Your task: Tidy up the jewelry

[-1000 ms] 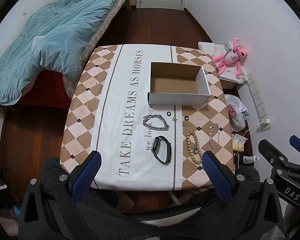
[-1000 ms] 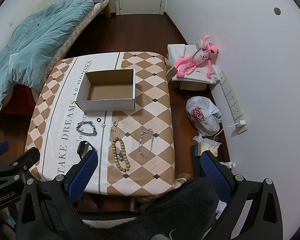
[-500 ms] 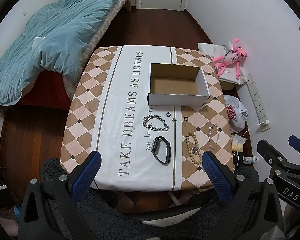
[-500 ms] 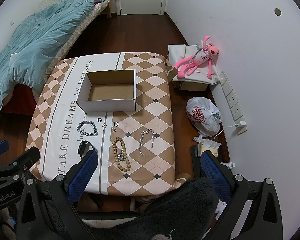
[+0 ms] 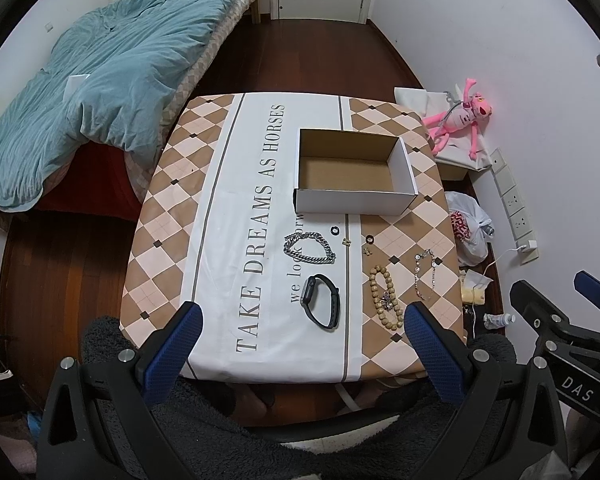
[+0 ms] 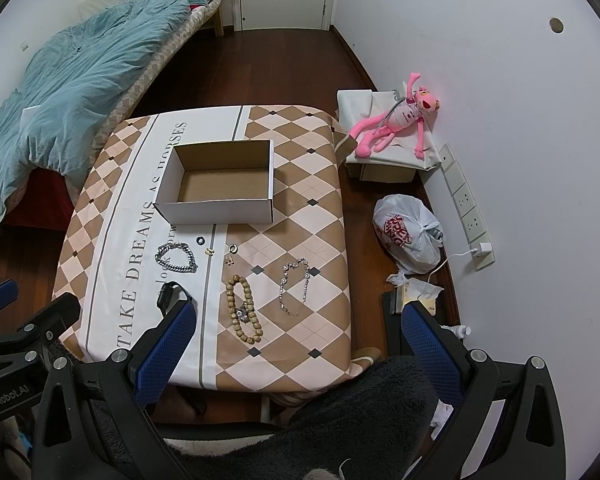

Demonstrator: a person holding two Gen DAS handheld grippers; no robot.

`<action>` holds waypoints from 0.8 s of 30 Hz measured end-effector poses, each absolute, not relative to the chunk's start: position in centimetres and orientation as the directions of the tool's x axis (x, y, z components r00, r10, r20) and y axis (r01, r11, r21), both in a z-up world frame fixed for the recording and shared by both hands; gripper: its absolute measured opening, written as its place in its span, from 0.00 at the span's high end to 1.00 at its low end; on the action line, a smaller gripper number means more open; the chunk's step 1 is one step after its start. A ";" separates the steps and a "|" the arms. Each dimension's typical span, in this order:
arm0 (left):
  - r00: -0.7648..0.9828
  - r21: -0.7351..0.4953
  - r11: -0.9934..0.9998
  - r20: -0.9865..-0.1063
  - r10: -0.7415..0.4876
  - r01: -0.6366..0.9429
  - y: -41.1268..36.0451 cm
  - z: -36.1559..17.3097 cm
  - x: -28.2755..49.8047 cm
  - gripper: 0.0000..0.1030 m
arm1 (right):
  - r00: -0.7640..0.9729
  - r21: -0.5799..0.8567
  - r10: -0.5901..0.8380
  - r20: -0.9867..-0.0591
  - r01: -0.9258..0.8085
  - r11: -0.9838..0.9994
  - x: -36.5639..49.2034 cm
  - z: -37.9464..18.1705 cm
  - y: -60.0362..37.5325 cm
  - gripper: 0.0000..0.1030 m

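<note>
An empty white cardboard box (image 5: 354, 172) (image 6: 220, 184) stands on the table (image 5: 220, 240) (image 6: 312, 240). In front of it lie a silver chain bracelet (image 5: 309, 249) (image 6: 176, 258), a black smartwatch (image 5: 322, 299) (image 6: 168, 294), a wooden bead bracelet (image 5: 386, 298) (image 6: 244, 310), a thin silver necklace (image 5: 425, 276) (image 6: 295, 286) and several small rings and earrings (image 5: 352, 238) (image 6: 220, 249). My left gripper (image 5: 300, 322) and right gripper (image 6: 298, 322) are both open and empty, held high above the table's near edge.
A bed with a teal duvet (image 5: 100, 92) is left of the table. A pink plush toy (image 6: 396, 120) lies on a box at the right wall, with a plastic bag (image 6: 410, 232) and a power strip (image 6: 466, 208) on the floor.
Both grippers have drifted slightly; the scene has shifted down a little in the views. Nothing on the table has moved.
</note>
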State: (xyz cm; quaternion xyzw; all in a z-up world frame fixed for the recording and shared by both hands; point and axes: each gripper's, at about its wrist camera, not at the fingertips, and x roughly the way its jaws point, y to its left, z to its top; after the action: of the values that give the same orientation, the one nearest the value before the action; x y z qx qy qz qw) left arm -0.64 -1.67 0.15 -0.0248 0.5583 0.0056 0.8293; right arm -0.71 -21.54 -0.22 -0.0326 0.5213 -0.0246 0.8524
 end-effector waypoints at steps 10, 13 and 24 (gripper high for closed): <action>0.377 -0.038 0.999 -0.926 -0.021 -0.037 -1.4 0.1 -0.6 0.00 | 0.456 -0.082 -0.075 -0.887 0.005 0.997 -0.6 -0.1 -21.6 0.00; 0.380 -0.037 0.999 -0.925 -0.020 -0.037 -1.5 0.1 -0.7 0.00 | 0.457 -0.081 -0.075 -0.886 0.007 0.997 -0.7 -0.1 -21.6 0.00; 0.376 -0.043 0.998 -0.926 -0.025 -0.037 -1.6 0.7 -0.5 0.00 | 0.457 -0.082 -0.076 -0.886 0.008 0.997 -0.8 -0.4 -21.8 0.00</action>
State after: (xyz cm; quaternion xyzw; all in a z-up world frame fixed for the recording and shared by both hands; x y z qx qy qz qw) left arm -0.49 -1.62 0.71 -0.0280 0.5584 0.0036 0.8291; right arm -0.81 -21.80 -0.37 -0.0329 0.5204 -0.0246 0.8529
